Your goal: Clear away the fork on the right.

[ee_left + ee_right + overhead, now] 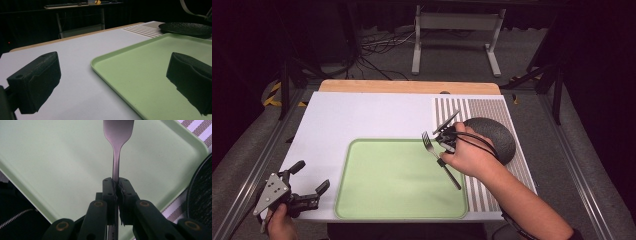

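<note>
A metal fork (433,149) hangs over the right part of the light green tray (392,180), tines pointing away from the person. My right gripper (442,161) is shut on the fork's neck. In the right gripper view the black jaws (117,186) pinch the fork (117,135) just below its head, above the tray (62,157). My left gripper (310,176) rests at the table's front left corner, left of the tray, open with nothing between its jaws. In the left gripper view it (115,82) straddles the tray's near corner (150,70).
A dark grey round plate (492,137) lies on a striped mat (497,107) right of the tray, just behind the right hand; it also shows as the plate (186,28) and the plate (202,195). A white mat (362,115) covers the table. Stands and cables lie beyond the far edge.
</note>
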`<state>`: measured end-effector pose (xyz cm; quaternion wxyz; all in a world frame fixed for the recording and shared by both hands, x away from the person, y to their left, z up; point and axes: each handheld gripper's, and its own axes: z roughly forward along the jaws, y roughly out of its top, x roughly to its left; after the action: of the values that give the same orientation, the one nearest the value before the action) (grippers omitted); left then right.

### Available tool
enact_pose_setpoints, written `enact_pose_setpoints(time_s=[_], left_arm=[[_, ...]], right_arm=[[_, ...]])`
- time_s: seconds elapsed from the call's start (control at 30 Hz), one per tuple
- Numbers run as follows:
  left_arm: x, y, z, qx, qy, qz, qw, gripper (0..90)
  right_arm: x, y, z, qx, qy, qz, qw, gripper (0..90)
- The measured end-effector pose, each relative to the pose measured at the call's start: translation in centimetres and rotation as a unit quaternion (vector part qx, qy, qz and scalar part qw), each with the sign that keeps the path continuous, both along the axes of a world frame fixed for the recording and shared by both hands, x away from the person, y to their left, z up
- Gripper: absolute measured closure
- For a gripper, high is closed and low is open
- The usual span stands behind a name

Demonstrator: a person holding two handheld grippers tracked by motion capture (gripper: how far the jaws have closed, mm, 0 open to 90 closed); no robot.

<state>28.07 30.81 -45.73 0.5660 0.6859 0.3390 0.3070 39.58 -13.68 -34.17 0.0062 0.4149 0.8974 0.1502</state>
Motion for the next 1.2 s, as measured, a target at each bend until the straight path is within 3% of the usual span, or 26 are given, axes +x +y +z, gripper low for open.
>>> enact_pose_setpoints(time_s=[0.13,0.37,0.67,0.93,1.2], left_arm=[[0.0,0.0,0.0,0.0,0.0,0.0,1.0,0.1],[0.0,0.0,0.0,-0.001,0.0,0.002,1.0,0.1],[0.0,0.0,0.0,0.002,0.002,0.003,1.0,0.0],[0.0,0.0,0.0,0.002,0.002,0.004,1.0,0.0],[0.0,0.0,0.0,0.001,0.002,0.003,1.0,0.1]], right_arm=[[0.2,0.2,-0.3,0.001,0.007,-0.022,0.9997,84.2],[0.2,0.5,-1.5,-0.008,0.023,-0.036,0.9991,84.1],[-0.2,0.5,-3.8,-0.033,0.041,-0.065,0.9965,84.0],[0.1,0.4,-5.1,-0.049,0.061,-0.078,0.9938,83.9],[0.4,0.4,-5.8,-0.056,0.066,-0.079,0.9932,83.9]])
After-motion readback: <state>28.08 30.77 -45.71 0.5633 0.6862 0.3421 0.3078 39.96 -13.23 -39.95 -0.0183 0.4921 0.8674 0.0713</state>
